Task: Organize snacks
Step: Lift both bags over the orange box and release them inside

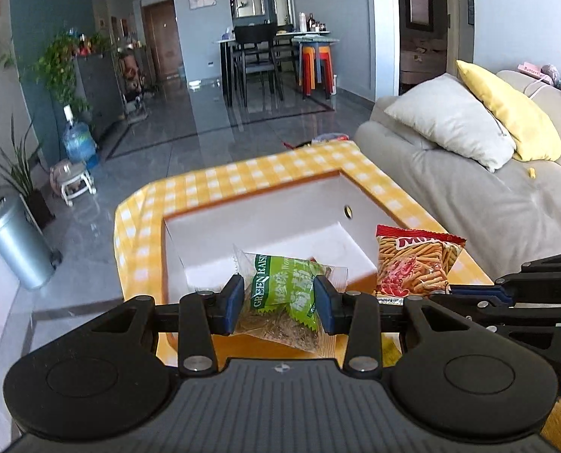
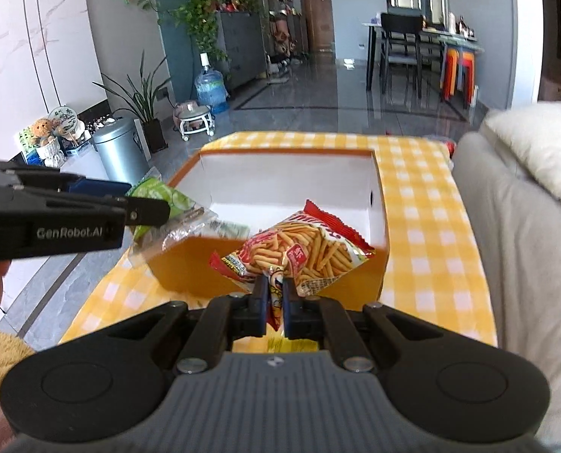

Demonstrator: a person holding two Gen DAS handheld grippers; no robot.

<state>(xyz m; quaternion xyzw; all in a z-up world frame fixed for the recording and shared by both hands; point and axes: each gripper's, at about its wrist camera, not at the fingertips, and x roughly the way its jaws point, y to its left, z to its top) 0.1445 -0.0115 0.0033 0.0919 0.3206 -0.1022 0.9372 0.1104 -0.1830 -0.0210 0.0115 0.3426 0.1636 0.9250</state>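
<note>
Floor lies open to the far left, past the checked cloth's (image 1: 136, 234) edge. Left gripper (image 1: 276, 302) is partly open, its pads clamped on a green packet (image 1: 280, 294) held over the near-left corner of the box (image 1: 265, 222). Box's white inside looks bare. Right gripper (image 2: 275, 307), nearly shut, pinches a red packet's (image 2: 303, 253) corner over the near wall. Sofa (image 1: 469, 196) crowds the cloth's right edge.
</note>
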